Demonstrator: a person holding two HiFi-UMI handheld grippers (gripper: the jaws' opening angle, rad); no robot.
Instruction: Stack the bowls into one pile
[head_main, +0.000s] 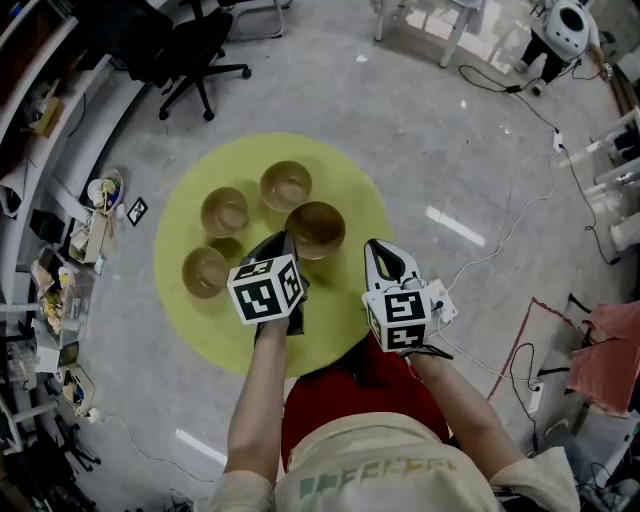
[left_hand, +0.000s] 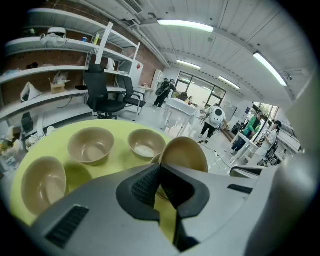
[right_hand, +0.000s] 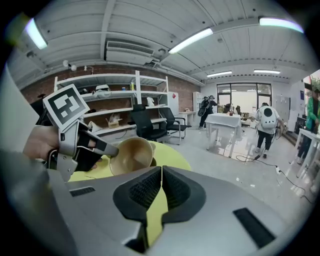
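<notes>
Rightmost bowl (head_main: 316, 228): tilted, near-left rim pinched in the closed left tongs (head_main: 284, 240); right tongs (head_main: 376, 252) just to its right, jaws together on nothing. Far bowl (head_main: 286, 184), left bowl (head_main: 224, 211) and near-left bowl (head_main: 205, 271) stand singly on the yellow surface (head_main: 335, 300). No pile begun; all stacking judged outstanding.
</notes>
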